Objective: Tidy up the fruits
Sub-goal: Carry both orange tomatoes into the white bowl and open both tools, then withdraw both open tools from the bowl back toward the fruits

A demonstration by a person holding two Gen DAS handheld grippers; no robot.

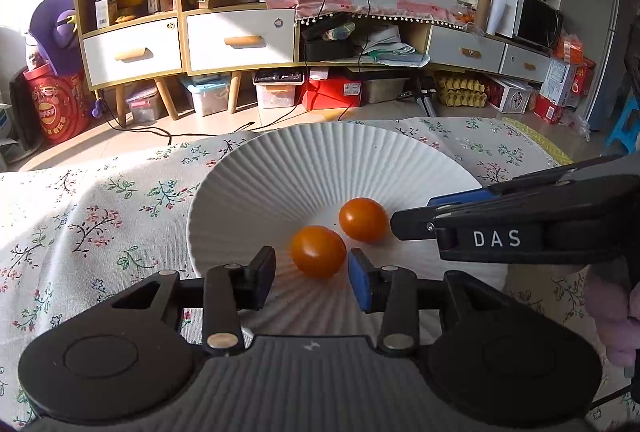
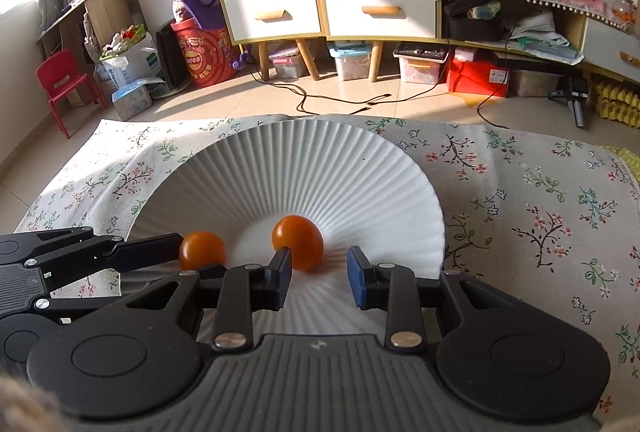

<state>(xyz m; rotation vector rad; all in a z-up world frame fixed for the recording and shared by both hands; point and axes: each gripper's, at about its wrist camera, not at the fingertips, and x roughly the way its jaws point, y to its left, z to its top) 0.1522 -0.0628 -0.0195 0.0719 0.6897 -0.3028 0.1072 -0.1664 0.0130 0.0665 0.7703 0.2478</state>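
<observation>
Two small orange fruits lie in a white ribbed plate (image 1: 320, 160) on the floral cloth. In the left wrist view the near fruit (image 1: 318, 251) sits just ahead of my open left gripper (image 1: 311, 278), between its fingertips and not gripped. The far fruit (image 1: 363, 219) lies beside the tip of my right gripper (image 1: 412, 228), which comes in from the right. In the right wrist view my right gripper (image 2: 319, 278) is open over the plate (image 2: 304, 168); one fruit (image 2: 298, 242) lies by its left finger, the other fruit (image 2: 202, 249) by my left gripper (image 2: 168, 244).
The floral cloth (image 2: 520, 216) covers the table around the plate. Beyond the table's far edge are a tiled floor with cables, a wooden cabinet (image 1: 180, 40) with white drawers, and storage boxes beneath it. A red child's chair (image 2: 66, 84) stands at far left.
</observation>
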